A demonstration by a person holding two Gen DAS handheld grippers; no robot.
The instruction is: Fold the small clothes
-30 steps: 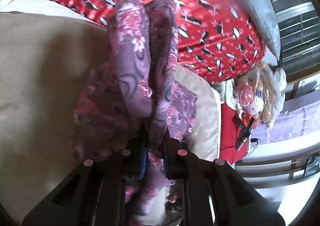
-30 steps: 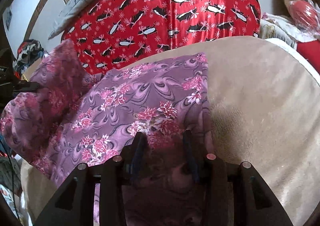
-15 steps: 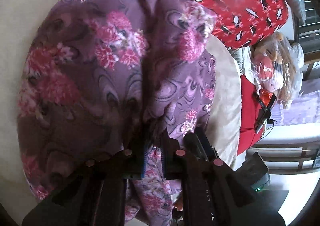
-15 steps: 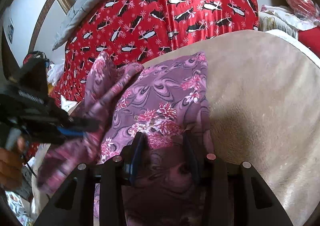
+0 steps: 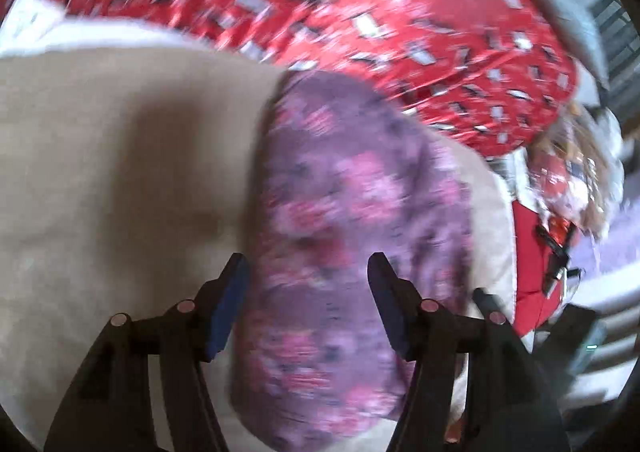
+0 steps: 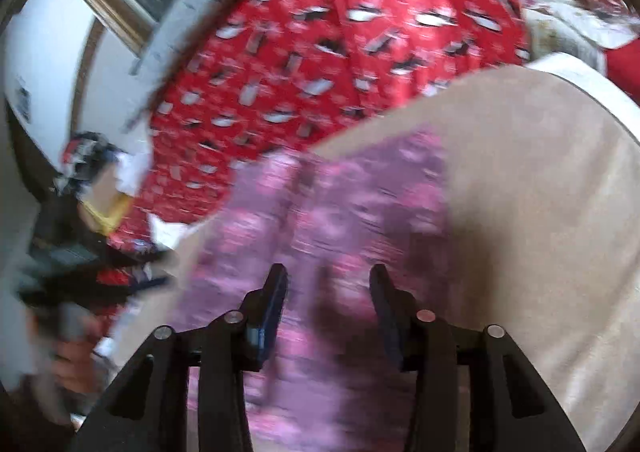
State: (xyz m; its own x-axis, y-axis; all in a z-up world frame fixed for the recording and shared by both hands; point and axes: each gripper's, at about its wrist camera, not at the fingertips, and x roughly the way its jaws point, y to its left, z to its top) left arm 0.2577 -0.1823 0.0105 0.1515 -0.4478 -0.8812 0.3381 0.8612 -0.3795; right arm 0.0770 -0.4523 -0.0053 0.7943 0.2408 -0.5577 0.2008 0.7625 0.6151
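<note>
Both views are smearing with motion blur. The purple floral-print cloth garment (image 5: 352,236) is lying in a long folded band on the beige plush blanket (image 5: 120,171), its far end touching the red penguin-print satin quilt (image 5: 360,11) that is bunching up behind it. The left gripper (image 5: 308,272) is hovering over the near part of the garment, its 2 blue-padded fingers (image 5: 228,300) standing wide apart with nothing between them but the cloth below. The right gripper (image 6: 326,292) is also standing parted over the garment's near edge (image 6: 320,252); whether its tips are touching the fabric is not readable through the blur. In the left view, a plastic-wrapped doll (image 5: 568,179) and a red cloth bundle (image 5: 532,284) are sitting past the blanket's right edge, beside a white rail. In the right view, a dark cluttered heap (image 6: 88,163) is crowding the left side below a grey padded border (image 6: 188,11). Bare beige blanket is spreading wide to the left of the garment in the left view and to its right in the right view.
</note>
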